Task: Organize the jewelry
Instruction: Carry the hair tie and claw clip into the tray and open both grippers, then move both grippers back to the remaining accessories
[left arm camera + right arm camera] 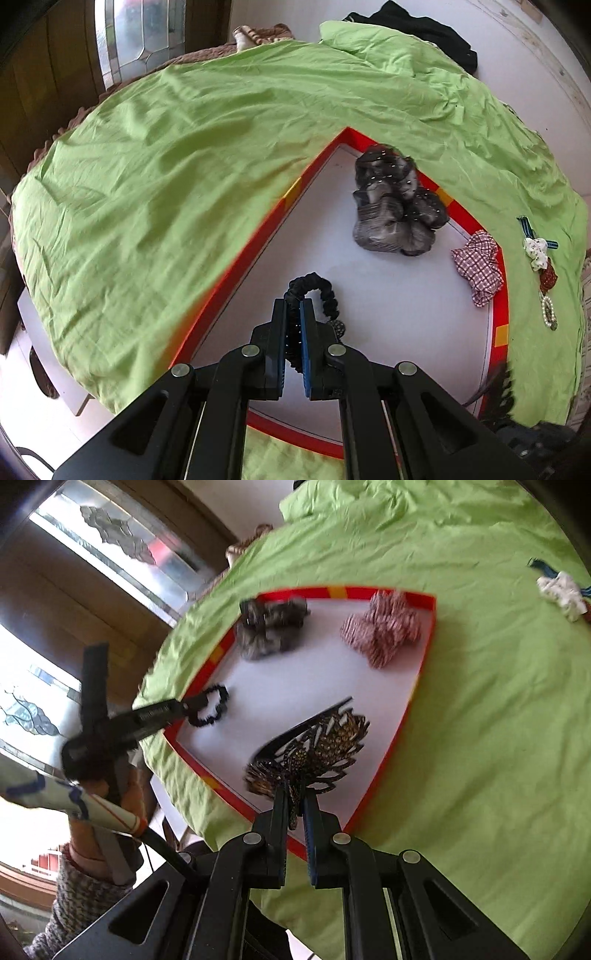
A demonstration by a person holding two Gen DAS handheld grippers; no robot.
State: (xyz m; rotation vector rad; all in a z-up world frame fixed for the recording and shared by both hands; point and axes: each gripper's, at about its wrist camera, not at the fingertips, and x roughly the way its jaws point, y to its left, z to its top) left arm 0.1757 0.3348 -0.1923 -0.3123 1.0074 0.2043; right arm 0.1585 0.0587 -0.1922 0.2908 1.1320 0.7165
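Black jaws pressed together at both my hands: the left gripper (293,304) pinches a black scrunchie (320,291), the right gripper (295,794) pinches a rhinestone hair clip (314,753) by its near end. Both loads hang over the tray (207,775), a white sheet with a red rim, which I take as my landmark.

The relation that counts, as I judge it: each piece sits dead ahead of its own tool and already above the tray's near half, so a drop needs only lowering and a release. The scrunchie loops up out of the left fingers near the tray's left rim; seen from the right wrist, that loop (210,705) lies well apart from the clip. The clip's long axis runs away from my right fingers toward the tray's middle, its black prongs fanning out to one side. The right hand is nearer the tray's centre.

Farther in, a grey scrunchie (395,206) rests at the tray's far corner, a red-checked scrunchie (478,266) against its far right rim. Beyond the tray, on the green sheet (166,166), a white bow (536,252) and a pearl clip (547,314) wait unsorted.
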